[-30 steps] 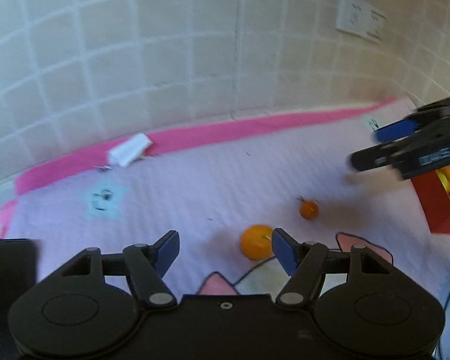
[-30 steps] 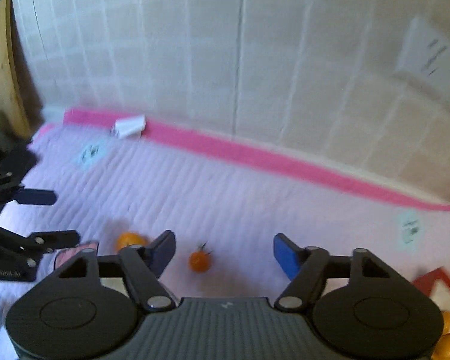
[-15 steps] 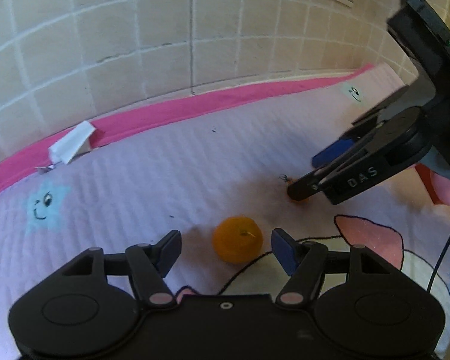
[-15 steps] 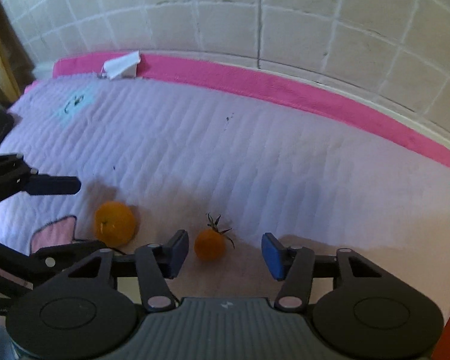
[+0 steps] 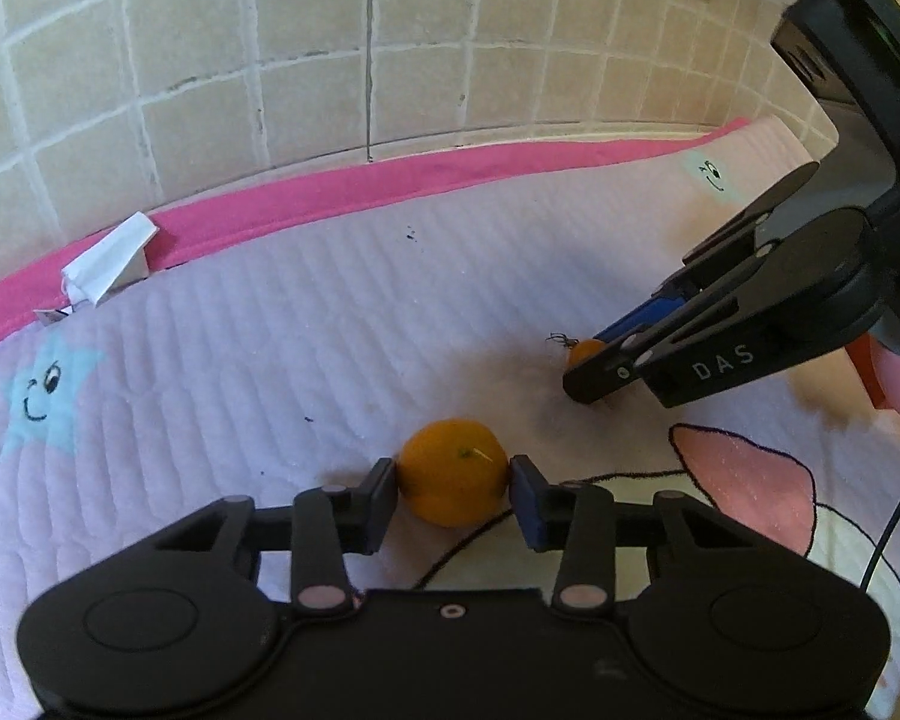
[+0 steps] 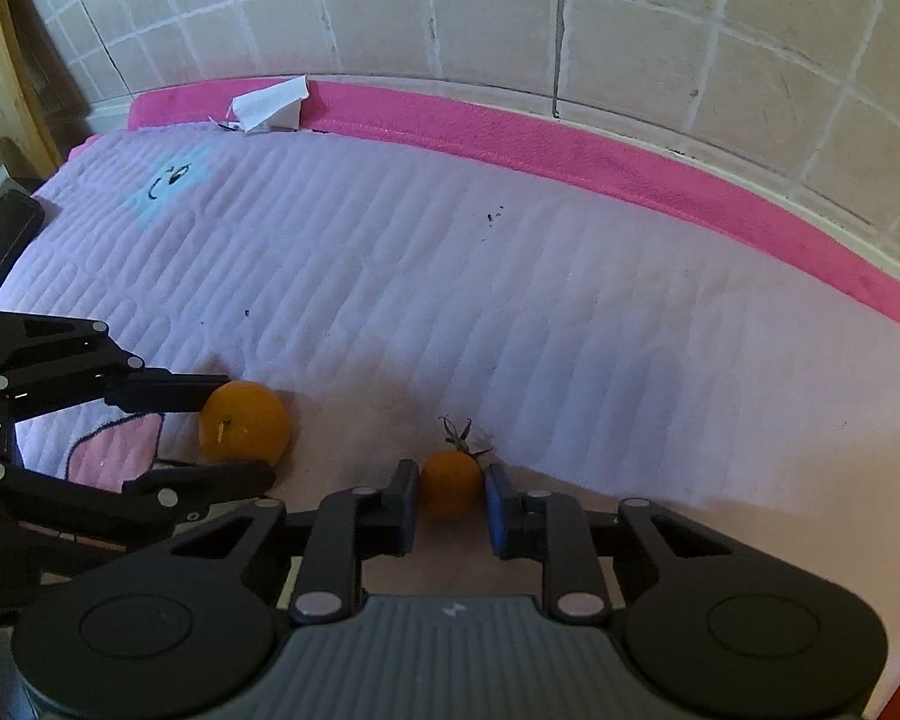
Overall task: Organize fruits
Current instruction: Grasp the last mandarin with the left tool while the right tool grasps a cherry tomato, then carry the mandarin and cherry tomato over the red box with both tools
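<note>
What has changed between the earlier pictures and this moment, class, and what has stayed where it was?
Both grippers came down to the mat and their jaws have just been closing. The left gripper now clamps the orange; the right gripper clamps the small stemmed tomato. Both fruits stay on the quilted mat where they lay, and the white paper scrap has not moved.

Quilted cloth mat (image 5: 342,324), glazed tile wall (image 5: 306,42)
</note>
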`<action>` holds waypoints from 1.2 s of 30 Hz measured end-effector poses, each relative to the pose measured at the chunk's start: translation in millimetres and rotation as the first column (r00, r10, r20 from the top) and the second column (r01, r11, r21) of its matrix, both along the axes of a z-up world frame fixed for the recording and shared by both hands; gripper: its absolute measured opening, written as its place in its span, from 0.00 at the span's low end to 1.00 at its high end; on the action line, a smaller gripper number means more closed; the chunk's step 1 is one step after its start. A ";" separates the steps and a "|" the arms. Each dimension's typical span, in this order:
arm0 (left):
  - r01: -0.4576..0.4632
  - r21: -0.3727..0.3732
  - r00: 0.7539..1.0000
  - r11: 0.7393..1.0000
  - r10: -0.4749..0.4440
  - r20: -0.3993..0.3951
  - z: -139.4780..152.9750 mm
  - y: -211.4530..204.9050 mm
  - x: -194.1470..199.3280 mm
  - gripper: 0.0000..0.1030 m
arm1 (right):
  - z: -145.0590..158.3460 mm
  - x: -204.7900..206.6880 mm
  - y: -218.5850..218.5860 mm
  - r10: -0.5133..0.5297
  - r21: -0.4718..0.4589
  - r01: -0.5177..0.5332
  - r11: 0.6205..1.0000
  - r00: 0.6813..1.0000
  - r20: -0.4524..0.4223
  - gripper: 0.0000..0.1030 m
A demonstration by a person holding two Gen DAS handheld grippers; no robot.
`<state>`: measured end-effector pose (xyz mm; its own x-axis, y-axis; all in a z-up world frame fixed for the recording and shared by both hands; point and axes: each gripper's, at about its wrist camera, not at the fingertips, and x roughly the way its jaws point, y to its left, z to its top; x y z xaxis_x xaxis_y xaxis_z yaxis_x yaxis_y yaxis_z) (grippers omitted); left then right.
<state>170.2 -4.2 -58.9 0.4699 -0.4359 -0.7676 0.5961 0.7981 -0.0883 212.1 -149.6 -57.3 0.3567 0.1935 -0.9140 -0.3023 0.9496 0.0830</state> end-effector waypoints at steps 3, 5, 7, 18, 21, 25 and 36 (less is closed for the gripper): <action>-0.002 0.003 1.000 1.000 0.002 0.008 2.1 0.4 -2.4 0.47 | 2.6 -4.1 -1.1 0.000 0.004 0.000 1.000 1.000 0.006 0.24; -0.004 0.003 1.000 1.000 0.004 0.009 4.5 0.9 -5.6 0.47 | 6.6 -8.1 -2.7 0.001 0.012 -0.001 1.000 1.000 0.014 0.24; -0.006 0.005 1.000 1.000 0.006 0.017 8.4 1.7 -9.6 0.47 | 12.0 -12.8 -4.4 -0.001 0.012 0.001 1.000 1.000 0.025 0.24; -0.020 -0.010 0.990 1.000 0.021 0.136 60.3 -4.8 -51.0 0.47 | 81.3 -65.5 -32.7 -0.015 -0.003 0.015 1.000 0.985 0.172 0.24; -0.024 -0.016 0.981 1.000 0.027 0.193 83.3 -14.8 -61.6 0.47 | 106.7 -85.9 -49.9 -0.020 -0.024 0.026 0.999 0.974 0.226 0.24; -0.023 -0.037 0.959 0.999 0.032 0.281 115.8 -33.7 -75.5 0.47 | 135.1 -117.2 -78.2 -0.034 -0.083 0.061 0.995 0.956 0.291 0.24; 0.253 -0.065 0.898 0.965 -0.209 0.387 162.6 -138.8 -100.7 0.47 | 173.0 -201.0 -197.4 -0.249 -0.185 0.331 0.925 0.899 0.361 0.24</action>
